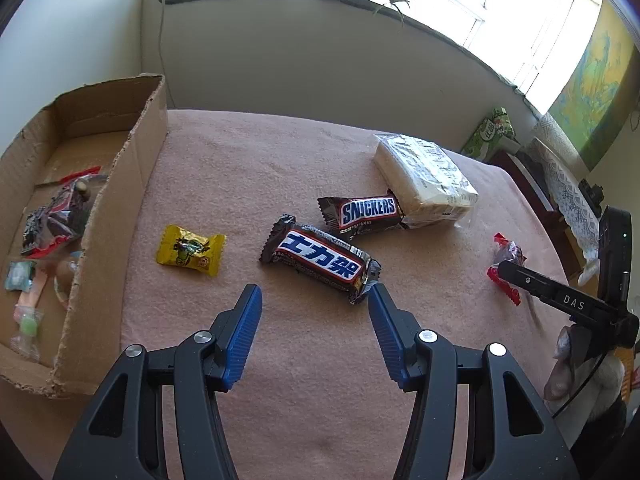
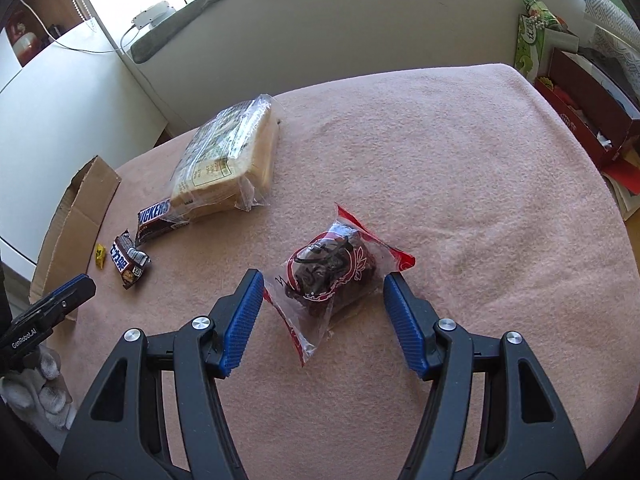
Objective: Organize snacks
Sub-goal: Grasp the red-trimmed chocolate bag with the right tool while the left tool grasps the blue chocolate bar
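My left gripper (image 1: 314, 294) is open, just short of a Snickers bar with Chinese lettering (image 1: 320, 262). A second Snickers bar (image 1: 362, 214) lies behind it, against a clear bag of white bread (image 1: 426, 178). A yellow candy (image 1: 190, 250) lies to the left. The cardboard box (image 1: 120, 184) at far left holds several snacks. My right gripper (image 2: 324, 284) is open, its jaws either side of a clear red-edged packet of dark snack (image 2: 330, 276) without touching it. That packet also shows in the left wrist view (image 1: 506, 258), under the right gripper's finger.
A pink cloth (image 2: 460, 168) covers the table. A green box (image 2: 530, 46) and a red box (image 2: 592, 116) stand off the table's far right edge. The wall and windowsill run behind. A gloved hand (image 2: 36, 388) holds the left gripper.
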The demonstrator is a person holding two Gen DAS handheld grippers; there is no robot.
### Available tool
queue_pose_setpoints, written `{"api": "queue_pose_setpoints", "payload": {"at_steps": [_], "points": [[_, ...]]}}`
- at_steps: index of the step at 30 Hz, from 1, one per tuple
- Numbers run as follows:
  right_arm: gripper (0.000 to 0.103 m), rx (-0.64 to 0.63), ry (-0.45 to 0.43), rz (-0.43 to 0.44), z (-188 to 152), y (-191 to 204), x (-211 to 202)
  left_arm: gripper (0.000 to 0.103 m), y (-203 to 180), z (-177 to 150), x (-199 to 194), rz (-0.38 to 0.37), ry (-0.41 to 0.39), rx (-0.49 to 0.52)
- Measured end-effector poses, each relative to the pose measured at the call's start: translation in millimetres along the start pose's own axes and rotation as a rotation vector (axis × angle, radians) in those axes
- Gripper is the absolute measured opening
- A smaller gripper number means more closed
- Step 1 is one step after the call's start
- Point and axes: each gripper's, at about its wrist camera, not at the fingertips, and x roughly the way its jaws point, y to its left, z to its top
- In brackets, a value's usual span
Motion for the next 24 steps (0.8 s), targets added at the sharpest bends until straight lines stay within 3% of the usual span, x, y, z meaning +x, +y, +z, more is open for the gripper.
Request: {"api": "queue_pose_setpoints", "payload": {"at_steps": [2, 4, 10, 21, 24], "points": [[0.066, -0.007, 0.000, -0.004, 3, 4, 3, 0.055, -3, 4, 7, -0.014, 0.013, 0.000], [0.078, -0.016, -0.002, -0.006, 5, 8, 6, 0.055, -4, 7, 14, -0.017, 0.033, -0.009], [0.078, -0.040, -0.006, -0.019, 7, 17, 11, 0.055, -7, 16, 33, -0.030, 0.062, -0.060], [0.078, -0.076, -0.007, -0.062, 10, 21, 19, 0.054, -25, 21, 48, 0.094, 0.040, 0.012], [0.078, -0.090, -0.008, -0.077, 10, 22, 20, 0.044, -28, 18, 49, 0.121, 0.029, 0.039]]}}
